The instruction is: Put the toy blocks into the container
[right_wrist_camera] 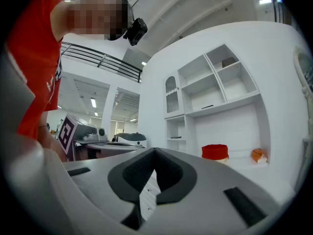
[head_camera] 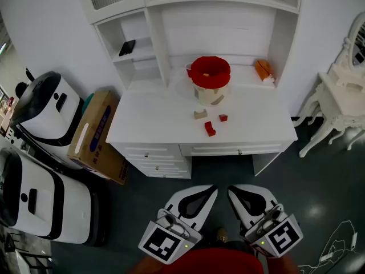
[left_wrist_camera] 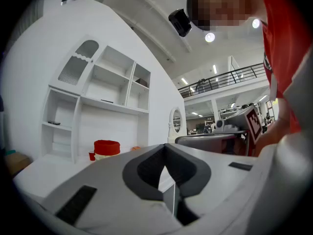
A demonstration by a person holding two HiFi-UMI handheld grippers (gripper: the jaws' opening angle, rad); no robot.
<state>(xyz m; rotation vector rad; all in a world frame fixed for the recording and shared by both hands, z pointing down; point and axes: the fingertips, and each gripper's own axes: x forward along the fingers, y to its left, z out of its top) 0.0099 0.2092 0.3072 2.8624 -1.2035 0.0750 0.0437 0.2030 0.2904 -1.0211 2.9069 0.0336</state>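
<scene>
Your left gripper (head_camera: 199, 197) and right gripper (head_camera: 245, 197) sit side by side at the bottom centre of the head view, each with its jaws pressed together on nothing, both well short of the white desk (head_camera: 154, 119). Up at the centre of the frame, the red-rimmed container (head_camera: 210, 79) stands toward the back of that desk. Just in front of it the toy blocks lie loose on the top: a tan block (head_camera: 199, 115), a small red block (head_camera: 223, 117) and a larger red block (head_camera: 210, 129), all outside the container.

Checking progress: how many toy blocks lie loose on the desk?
3: beige block nearest the container, small red block right of it, larger red block in front. Others may be inside.
</scene>
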